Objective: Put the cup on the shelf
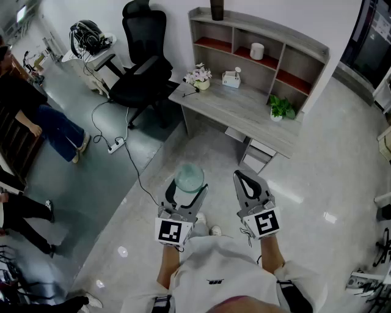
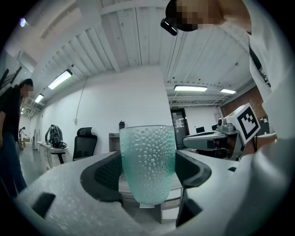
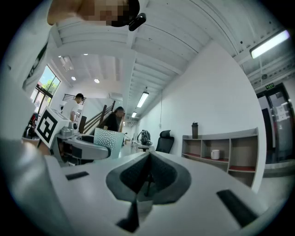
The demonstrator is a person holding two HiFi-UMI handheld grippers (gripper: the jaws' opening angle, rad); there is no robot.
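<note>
A teal dimpled glass cup (image 1: 189,177) stands upright between the jaws of my left gripper (image 1: 186,188), which is shut on it; in the left gripper view the cup (image 2: 148,163) fills the gap and both pads press its sides. My right gripper (image 1: 247,178) hangs beside it, shut and empty, its jaws meeting in the right gripper view (image 3: 148,177), where the cup (image 3: 109,138) shows at the left. Ahead of both grippers, at some distance, the grey shelf (image 1: 263,36) with red-floored compartments sits on a desk (image 1: 244,113).
On the shelf are a white mug (image 1: 257,51) and, on top, a dark bottle (image 1: 217,9). The desk holds flowers (image 1: 200,76), a tissue box (image 1: 231,78) and a small plant (image 1: 280,108). A black office chair (image 1: 143,67), a floor cable (image 1: 131,162) and seated people (image 1: 36,116) are at the left.
</note>
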